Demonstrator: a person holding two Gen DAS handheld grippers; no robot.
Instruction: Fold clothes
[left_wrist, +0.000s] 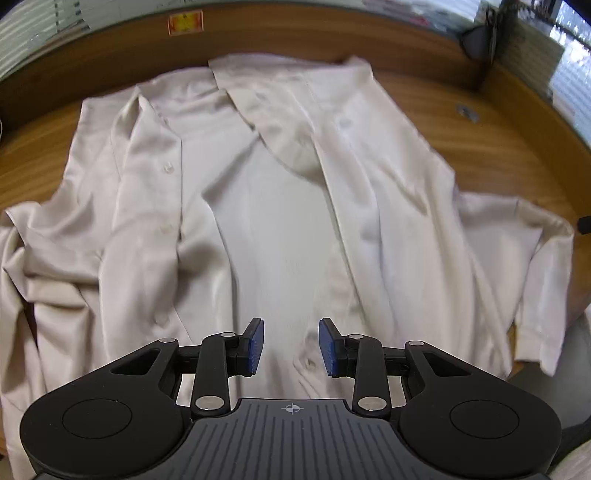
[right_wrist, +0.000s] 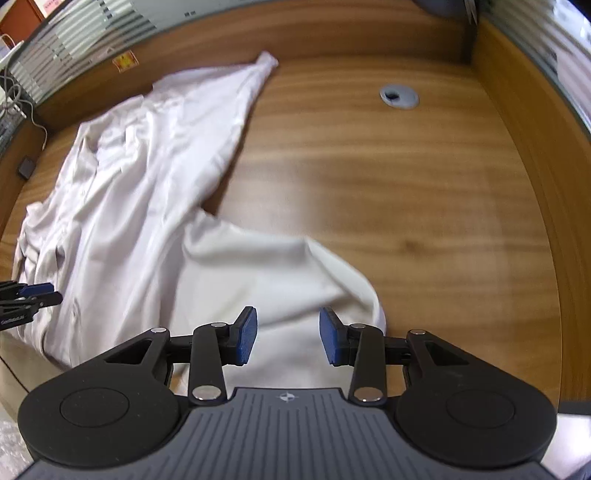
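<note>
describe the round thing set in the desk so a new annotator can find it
Start from the brown wood-grain desk and look past the spread cream button-up shirt, toward the far right corner. The grey round cable grommet sits flush there, the only grey disc on bare wood.

Cream shirt (left_wrist: 280, 221) unbuttoned, spread flat
</note>
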